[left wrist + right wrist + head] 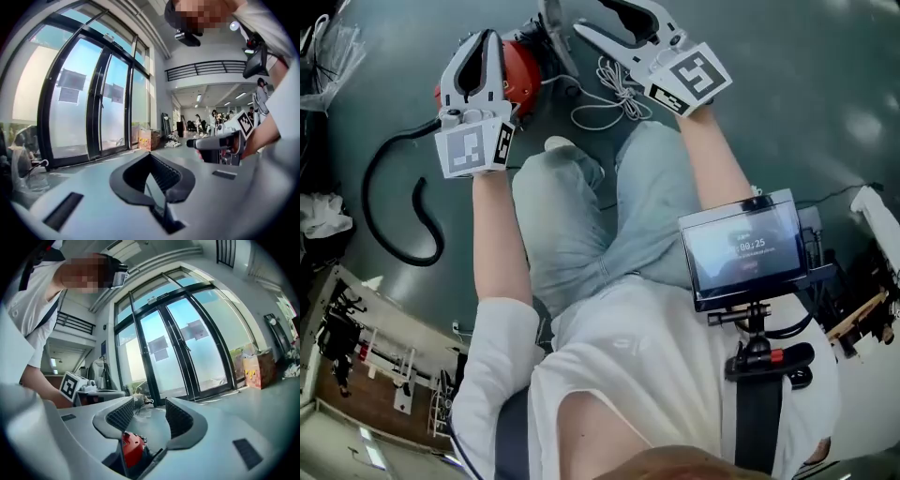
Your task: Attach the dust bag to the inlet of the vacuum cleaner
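A red vacuum cleaner [525, 70] lies on the grey floor beyond my knees, partly hidden behind my left gripper [485, 37]. That gripper is raised and its jaws meet at the tips with nothing between them [150, 155]. My right gripper [600, 17] is raised too, pointing roughly level, and its jaws stand apart and empty [149, 411]. Low in the right gripper view the vacuum cleaner [132, 448] shows through the gap, far below. Each gripper view catches the other gripper: the right one [220, 143] and the left one [75, 385]. I see no dust bag in any view.
A black hose [394, 202] curls across the floor at the left, and a white cord [614, 94] lies bunched by the vacuum. A small monitor [745, 248] hangs on my chest rig. A rack [356, 347] stands at lower left. Tall glass doors [93, 103] and cardboard boxes [149, 139] stand beyond.
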Available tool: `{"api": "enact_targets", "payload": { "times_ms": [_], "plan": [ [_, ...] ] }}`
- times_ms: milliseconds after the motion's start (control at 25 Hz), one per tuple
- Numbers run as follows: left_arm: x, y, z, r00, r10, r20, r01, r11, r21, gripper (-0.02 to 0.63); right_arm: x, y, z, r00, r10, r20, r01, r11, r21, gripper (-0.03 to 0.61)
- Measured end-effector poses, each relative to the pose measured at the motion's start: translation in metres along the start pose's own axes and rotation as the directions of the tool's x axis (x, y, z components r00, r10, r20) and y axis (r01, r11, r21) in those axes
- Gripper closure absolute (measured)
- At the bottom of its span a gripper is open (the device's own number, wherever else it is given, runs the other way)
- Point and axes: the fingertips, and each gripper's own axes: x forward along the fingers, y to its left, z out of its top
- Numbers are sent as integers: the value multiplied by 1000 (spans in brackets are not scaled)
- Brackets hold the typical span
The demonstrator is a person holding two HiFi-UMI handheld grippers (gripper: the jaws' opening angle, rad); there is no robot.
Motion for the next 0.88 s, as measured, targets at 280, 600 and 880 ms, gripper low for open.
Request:
{"api": "enact_targets", "payload": {
  "times_ms": [280,600,880],
  "plan": [
    [-94,-98,164,995,-95,-32,89,983,-163,608,-89,82,191,1000,-25,-5,24,998,-57,434],
    [-175,-79,367,978,-203,38,207,969,-138,607,-85,183,409,991,-94,97,107,985,-136,485],
    [-192,-111,434,974,-180,136,198,971,-135,607,-114,202,482,973,-132,189,167,969,-180,557]
  ]
}}
